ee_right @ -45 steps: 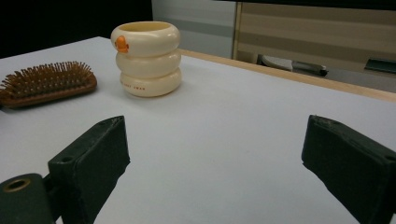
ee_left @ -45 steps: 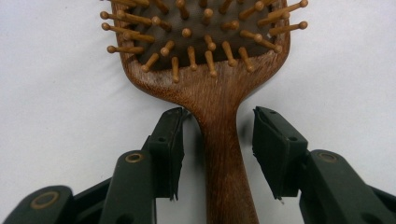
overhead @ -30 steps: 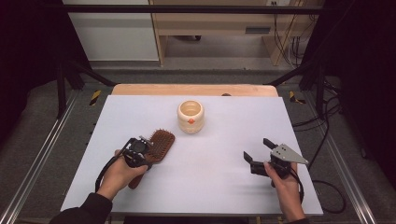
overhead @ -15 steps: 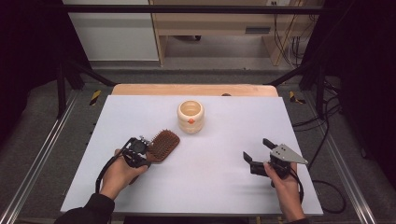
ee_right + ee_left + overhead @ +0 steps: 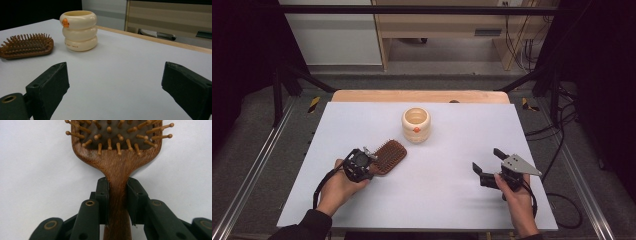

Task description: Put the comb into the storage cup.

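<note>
Pale and bare, the white tabletop [image 5: 362,125] sat inside a dim room, with dark floor and metal rails to either side and a wooden cabinet beyond its far edge. On the left, the left gripper [image 5: 117,192] pinched the narrow wooden neck of the hairbrush [image 5: 388,156], whose bristled head lay facing up toward the table's middle. That hold looked slim: with the heavy head far out from the jaws, a lift could let the brush droop or twist in the pads. Further right, near the far centre, stood the cream ringed cup [image 5: 416,125], apart from the brush; a careless swing might knock it over. At the right, the right gripper [image 5: 491,167] hovered spread wide, holding nothing.
</note>
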### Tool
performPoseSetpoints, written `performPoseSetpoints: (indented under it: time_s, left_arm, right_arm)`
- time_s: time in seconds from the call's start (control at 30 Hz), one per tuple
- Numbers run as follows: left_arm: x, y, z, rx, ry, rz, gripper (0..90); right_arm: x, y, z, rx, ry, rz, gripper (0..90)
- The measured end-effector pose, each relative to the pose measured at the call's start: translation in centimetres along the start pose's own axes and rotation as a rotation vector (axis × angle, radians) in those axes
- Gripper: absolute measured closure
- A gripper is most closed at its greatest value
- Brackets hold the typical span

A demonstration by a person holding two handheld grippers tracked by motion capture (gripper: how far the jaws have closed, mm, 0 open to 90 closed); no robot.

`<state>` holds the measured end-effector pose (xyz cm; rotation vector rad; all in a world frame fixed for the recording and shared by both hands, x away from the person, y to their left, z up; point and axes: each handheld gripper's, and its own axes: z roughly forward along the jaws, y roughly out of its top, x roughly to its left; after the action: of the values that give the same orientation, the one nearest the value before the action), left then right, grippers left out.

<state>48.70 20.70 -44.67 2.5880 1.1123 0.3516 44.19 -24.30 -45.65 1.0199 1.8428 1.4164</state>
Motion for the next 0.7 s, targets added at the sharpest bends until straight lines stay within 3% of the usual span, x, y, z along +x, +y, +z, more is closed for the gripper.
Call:
performPoseSetpoints:
  time_s: [0.13,0.27,0.5,0.7]
  left_arm:
    - [0.2,-0.5,-0.4,-0.044,0.021,0.018,72.6]
    - [0.1,-1.2,-1.1,-0.124,0.037,0.032,72.6]
    - [-0.3,-3.0,-1.8,-0.271,0.056,0.003,72.6]
    - [-0.1,-4.2,-2.3,-0.446,0.075,-0.053,72.6]
  right_arm:
    - [0.0,0.0,0.0,0.000,0.002,0.000,7.4]
    - [0.0,0.0,0.0,-0.003,0.002,0.002,7.5]
    - [0.1,0.1,0.0,-0.007,0.006,0.006,7.4]
    - [0.0,0.1,-0.2,-0.011,0.019,0.030,7.3]
